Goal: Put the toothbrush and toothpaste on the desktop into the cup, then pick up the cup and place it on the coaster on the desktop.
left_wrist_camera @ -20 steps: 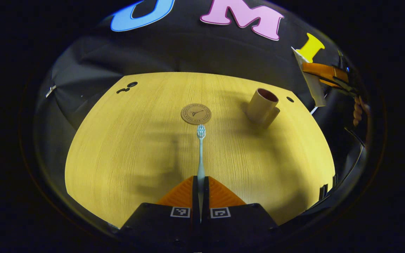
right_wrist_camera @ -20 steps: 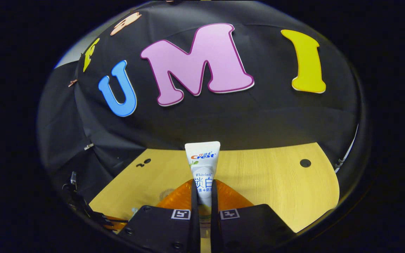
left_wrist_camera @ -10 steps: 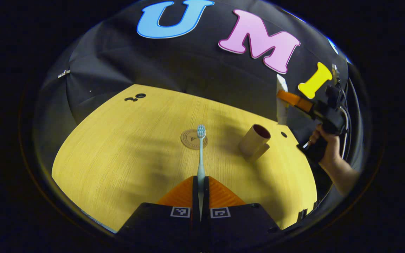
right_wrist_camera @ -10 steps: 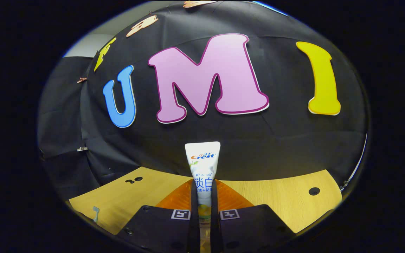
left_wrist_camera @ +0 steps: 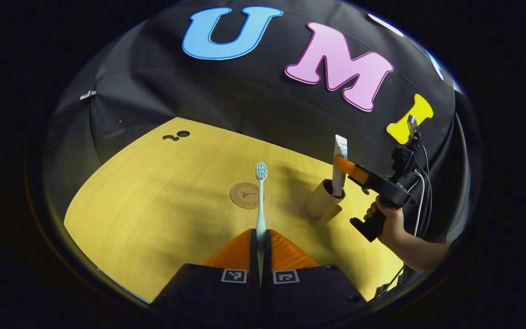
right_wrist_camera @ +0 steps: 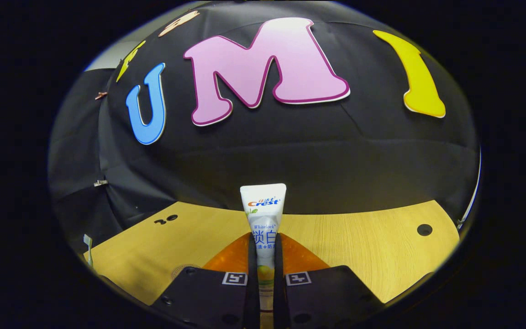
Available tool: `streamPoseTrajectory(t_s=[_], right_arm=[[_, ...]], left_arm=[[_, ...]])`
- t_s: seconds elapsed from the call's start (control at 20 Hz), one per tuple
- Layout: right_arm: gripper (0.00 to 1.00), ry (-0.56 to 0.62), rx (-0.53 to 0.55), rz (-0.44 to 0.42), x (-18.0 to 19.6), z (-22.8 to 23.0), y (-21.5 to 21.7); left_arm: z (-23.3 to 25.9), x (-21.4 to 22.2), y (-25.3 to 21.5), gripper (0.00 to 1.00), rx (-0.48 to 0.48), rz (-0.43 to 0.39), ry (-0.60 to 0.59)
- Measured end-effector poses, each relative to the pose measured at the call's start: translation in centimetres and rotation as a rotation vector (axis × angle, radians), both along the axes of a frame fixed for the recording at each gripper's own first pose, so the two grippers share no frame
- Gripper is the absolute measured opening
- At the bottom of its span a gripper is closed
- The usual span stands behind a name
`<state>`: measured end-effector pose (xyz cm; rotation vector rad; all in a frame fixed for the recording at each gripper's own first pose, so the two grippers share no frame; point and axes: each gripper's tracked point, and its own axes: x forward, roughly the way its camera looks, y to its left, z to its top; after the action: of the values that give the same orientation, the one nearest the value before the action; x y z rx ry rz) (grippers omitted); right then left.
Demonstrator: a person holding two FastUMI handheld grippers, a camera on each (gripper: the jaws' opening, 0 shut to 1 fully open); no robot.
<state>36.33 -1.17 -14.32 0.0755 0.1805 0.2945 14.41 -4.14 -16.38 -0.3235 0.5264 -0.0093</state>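
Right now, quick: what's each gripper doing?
Left gripper: closed on the toothbrush, held above the table.
Right gripper: closed on the toothpaste, its lower end at the cup.

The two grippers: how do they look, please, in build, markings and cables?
Each gripper, the left gripper and the right gripper, has a black body with two square black-and-white markers near its ribbed, wedge-shaped fingers. Seen from the left gripper view, the right gripper has a black pistol-style handle, and black cables run from it. The forearm holding it is bare.
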Motion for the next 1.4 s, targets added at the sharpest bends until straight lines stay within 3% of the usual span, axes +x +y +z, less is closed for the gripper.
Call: streamPoseTrajectory(t_s=[0.25,0.55,0.65,0.75,0.8,1.4], right_arm=[[0.18,0.028,-0.011,0.002,0.2,-1.9,0.1],[0.32,0.101,-0.007,0.024,-1.4,-4.7,0.2],[0.64,0.093,0.004,0.015,-1.7,-4.0,-0.3],[0.73,0.101,0.011,0.001,-2.3,-3.7,-1.1],[0.97,0.106,0.013,-0.004,-2.7,-3.8,-1.6],[0.98,0.190,0.000,-0.136,-8.8,-3.9,-10.5]], left_arm=[[-0.5,0.3,-1.5,0.07,0.008,-0.034,0.006],[-0.6,0.3,-2.9,0.07,0.025,-0.062,0.000],[-0.6,0.5,-3.4,0.07,0.024,-0.068,-0.004],[-0.1,1.4,-4.2,0.07,0.016,-0.074,-0.026],[0.4,1.8,-4.7,0.06,0.011,-0.081,-0.045],[8.0,14.3,-14.3,0.06,-0.061,-0.269,-0.375]])
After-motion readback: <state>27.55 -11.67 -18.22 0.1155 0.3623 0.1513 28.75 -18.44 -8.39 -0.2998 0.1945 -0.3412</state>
